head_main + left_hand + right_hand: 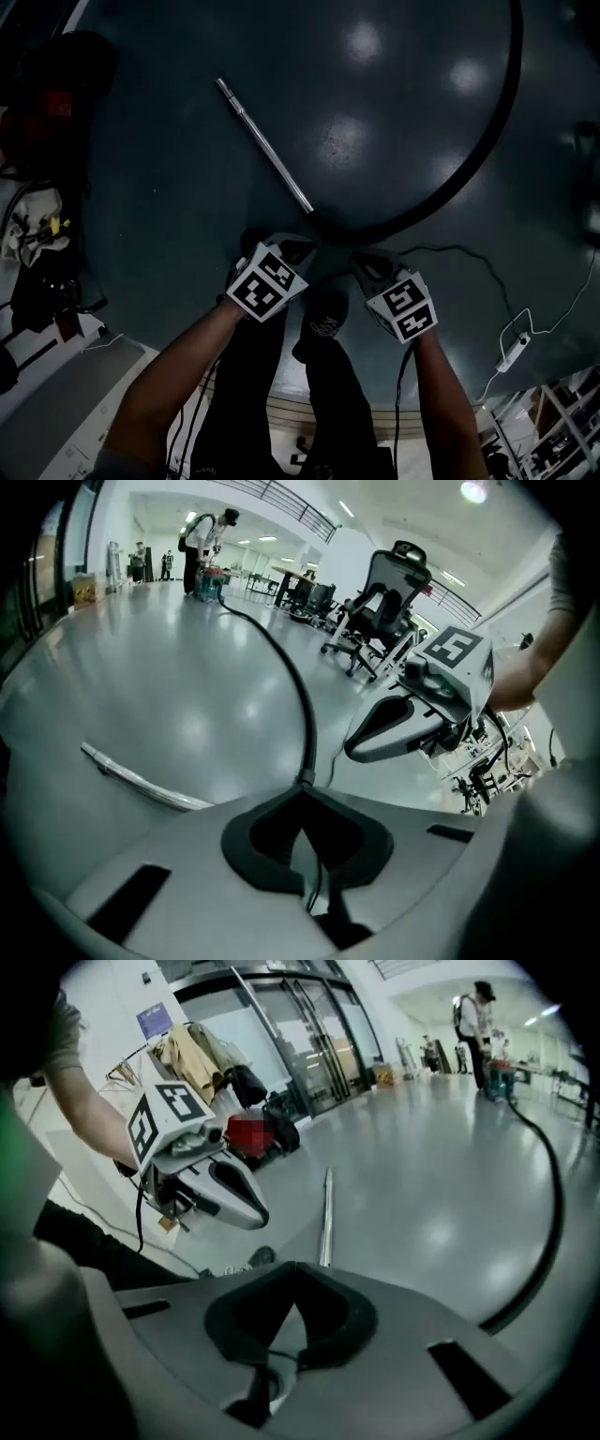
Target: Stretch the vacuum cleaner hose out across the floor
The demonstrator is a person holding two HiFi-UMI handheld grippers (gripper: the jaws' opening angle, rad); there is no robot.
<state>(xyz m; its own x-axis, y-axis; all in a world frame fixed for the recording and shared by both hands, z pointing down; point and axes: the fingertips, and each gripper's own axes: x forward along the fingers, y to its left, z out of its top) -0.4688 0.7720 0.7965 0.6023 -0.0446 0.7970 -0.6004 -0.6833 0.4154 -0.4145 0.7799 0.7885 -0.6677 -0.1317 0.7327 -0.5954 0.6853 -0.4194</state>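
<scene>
The black vacuum hose (469,169) lies in a wide curve on the dark floor and joins a metal wand (267,145) that lies straight toward the upper left. Both grippers hang side by side above the joint, touching neither. My left gripper (296,247) has its jaws together on nothing; in its own view the left gripper (302,789) points at the hose (302,714), with the wand (141,780) to the left. The right gripper (368,262) also looks shut and empty; in its own view the right gripper (295,1267) points past the wand (326,1213), and the hose (553,1213) runs right.
A white power strip (514,349) with its cable lies at the lower right. A red and black machine (56,103) and clutter stand at the left. My shoe (323,319) is below the grippers. Office chairs (384,592) and a far-off person (202,541) stand beyond.
</scene>
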